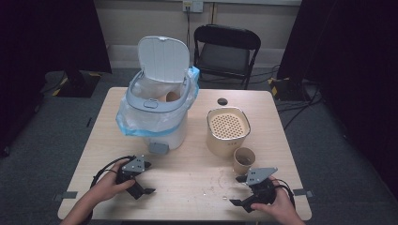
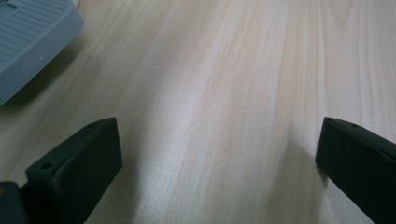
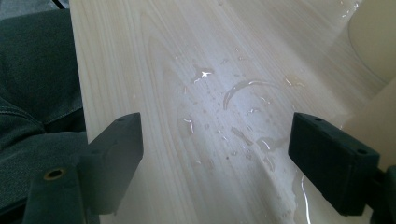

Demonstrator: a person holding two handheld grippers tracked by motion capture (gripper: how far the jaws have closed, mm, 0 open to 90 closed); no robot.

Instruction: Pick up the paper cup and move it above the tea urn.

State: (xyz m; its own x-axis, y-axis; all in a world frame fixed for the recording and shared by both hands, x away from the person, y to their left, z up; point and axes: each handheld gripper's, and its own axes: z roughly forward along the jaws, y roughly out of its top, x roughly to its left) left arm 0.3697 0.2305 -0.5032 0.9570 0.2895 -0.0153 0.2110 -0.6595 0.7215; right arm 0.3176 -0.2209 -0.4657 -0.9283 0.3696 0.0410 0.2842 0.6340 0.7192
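Right gripper [image 1: 241, 191] sits released near the table's [image 1: 187, 187] front right corner, my jaws spread over a wet patch [image 3: 233, 126]. Paper cup [image 1: 244, 160] stands just beyond it, touching the beige canister [image 1: 227, 131]. Left gripper [image 1: 145, 178] rests released near the front left edge, by the bin's pedal [image 1: 158, 148].

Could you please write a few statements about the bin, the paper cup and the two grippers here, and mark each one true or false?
1. The pedal bin has its lid closed. False: the lid stands open and upright.
2. The paper cup stands upright in front of the beige container. True.
3. The right gripper is clamped on the cup. False: its jaws are open over the table, with nothing between them.
4. Liquid is spilled on the table between the right gripper's jaws. True.
5. The left gripper holds a cup. False: its jaws are open, with nothing between them.
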